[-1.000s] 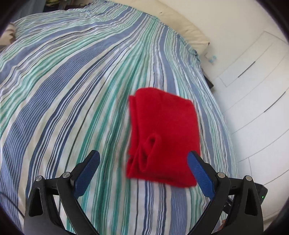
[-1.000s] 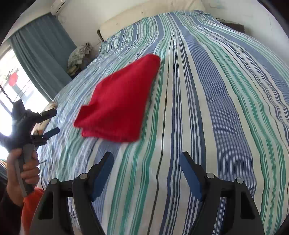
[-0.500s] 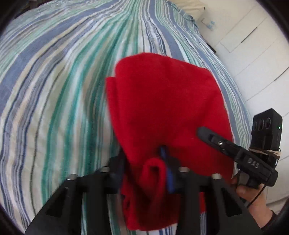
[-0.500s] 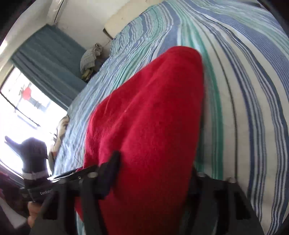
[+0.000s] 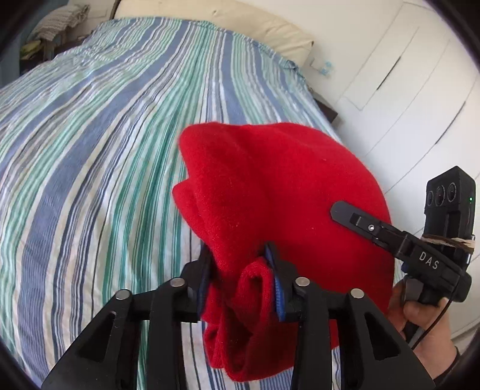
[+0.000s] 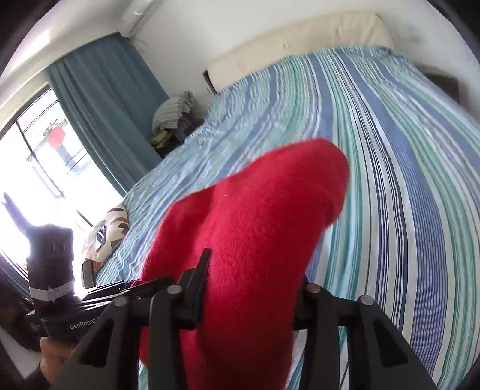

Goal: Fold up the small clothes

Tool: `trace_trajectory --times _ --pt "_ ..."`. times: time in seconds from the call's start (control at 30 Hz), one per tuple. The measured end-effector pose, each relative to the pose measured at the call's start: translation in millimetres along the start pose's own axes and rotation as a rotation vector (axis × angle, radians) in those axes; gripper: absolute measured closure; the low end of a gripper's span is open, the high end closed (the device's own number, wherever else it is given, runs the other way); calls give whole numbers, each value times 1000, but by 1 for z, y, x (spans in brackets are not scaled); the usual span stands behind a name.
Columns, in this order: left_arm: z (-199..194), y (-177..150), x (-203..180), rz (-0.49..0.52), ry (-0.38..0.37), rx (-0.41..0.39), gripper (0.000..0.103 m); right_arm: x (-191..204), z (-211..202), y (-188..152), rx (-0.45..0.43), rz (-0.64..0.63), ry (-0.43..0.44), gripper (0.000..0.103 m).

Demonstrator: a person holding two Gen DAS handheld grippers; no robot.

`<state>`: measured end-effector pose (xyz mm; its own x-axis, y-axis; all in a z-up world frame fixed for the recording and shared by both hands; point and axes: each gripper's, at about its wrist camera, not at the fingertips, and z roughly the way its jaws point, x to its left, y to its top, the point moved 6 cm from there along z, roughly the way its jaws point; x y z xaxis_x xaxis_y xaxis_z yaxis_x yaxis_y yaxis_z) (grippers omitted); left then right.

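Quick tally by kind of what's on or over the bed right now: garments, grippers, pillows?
Red garment: 1
Grippers: 2, left gripper and right gripper
Cream pillow: 1
Total: 4

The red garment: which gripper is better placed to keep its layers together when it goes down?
Left, probably: the left gripper, jaws opening, has the bunched edges of the red garment between them; the right gripper, also opening, spans the smooth side.

Both wrist views look down, close over the bed [image 5: 90, 150].
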<state>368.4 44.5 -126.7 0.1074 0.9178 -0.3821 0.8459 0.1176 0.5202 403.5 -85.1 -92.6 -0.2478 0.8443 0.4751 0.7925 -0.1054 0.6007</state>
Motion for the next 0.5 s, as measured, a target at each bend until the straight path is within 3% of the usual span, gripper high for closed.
trace_trajectory --times 0.03,0.1,0.13,0.2,0.3,0.33,0.4,0.5 --pt "17 -14 9 -13 46 42 52 -22 9 -14 64 45 -40 33" --pt "31 -53 32 -15 172 118 55 -58 14 -45 141 86 -175 30" --pt "27 -69 39 -3 190 120 54 -69 5 -59 146 90 -206 30" --pt "2 -97 45 41 234 75 45 -80 -23 -86 129 65 -231 27" --pt "-49 -129 38 132 367 -27 15 -82 -68 -125 106 -20 -329 13" --pt "-65 -134 32 157 407 -68 4 -79 -82 -137 103 -41 -347 12" --pt "-97 -140 11 211 486 -147 1 -70 -106 -152 101 -77 -375 12" --pt "-136 -139 -25 269 583 -188 1 -48 -146 -162 70 -134 -422 10"
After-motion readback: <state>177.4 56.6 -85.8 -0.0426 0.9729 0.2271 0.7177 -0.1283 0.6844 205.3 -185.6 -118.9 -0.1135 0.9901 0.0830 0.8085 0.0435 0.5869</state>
